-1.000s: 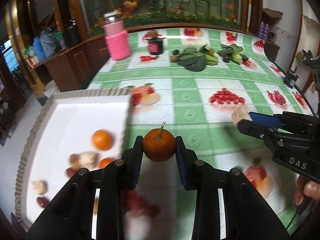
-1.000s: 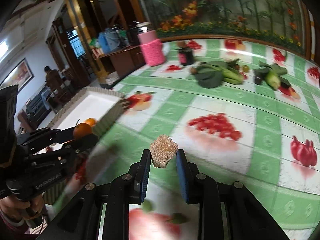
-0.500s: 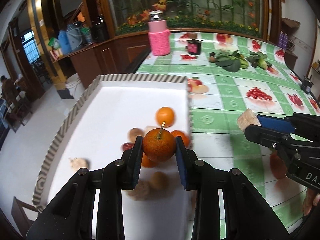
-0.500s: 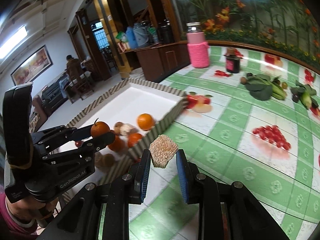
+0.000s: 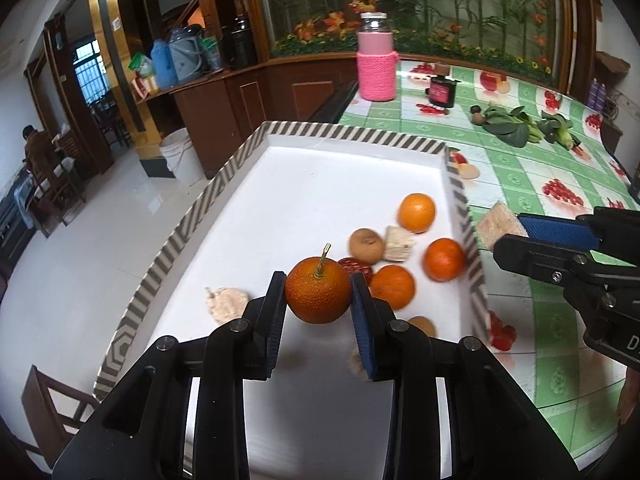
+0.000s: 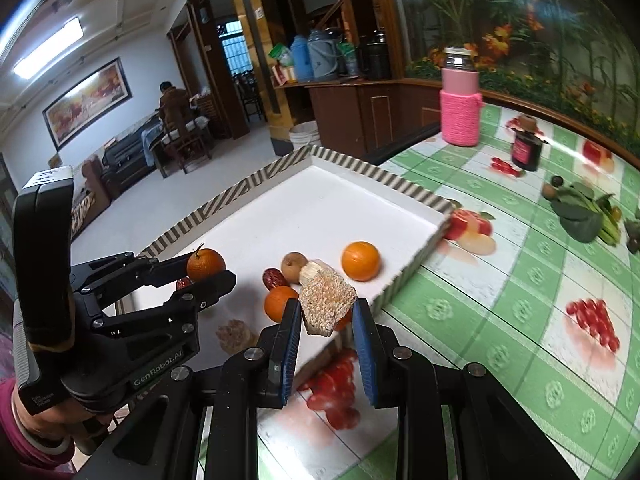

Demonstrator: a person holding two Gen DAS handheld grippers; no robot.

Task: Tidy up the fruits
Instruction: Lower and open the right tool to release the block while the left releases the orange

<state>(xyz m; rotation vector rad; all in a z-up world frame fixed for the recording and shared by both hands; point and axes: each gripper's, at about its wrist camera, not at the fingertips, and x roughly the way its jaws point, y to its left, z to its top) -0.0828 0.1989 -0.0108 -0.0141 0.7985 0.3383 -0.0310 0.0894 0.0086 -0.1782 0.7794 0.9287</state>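
Both grippers loaded: left gripper [image 5: 319,294] clamps a stemmed orange [image 5: 318,295] above the striped tray [image 5: 352,135]; loose oranges [image 5: 417,212] sit ahead-right of it. Right gripper [image 6: 327,314] pinches a tan sugared cube [image 6: 327,307] over the tray's near edge.

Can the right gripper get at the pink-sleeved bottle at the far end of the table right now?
Probably not: the right gripper is shut on the tan crumbly chunk, so its jaws are occupied. The pink-sleeved bottle also stands far across the table.
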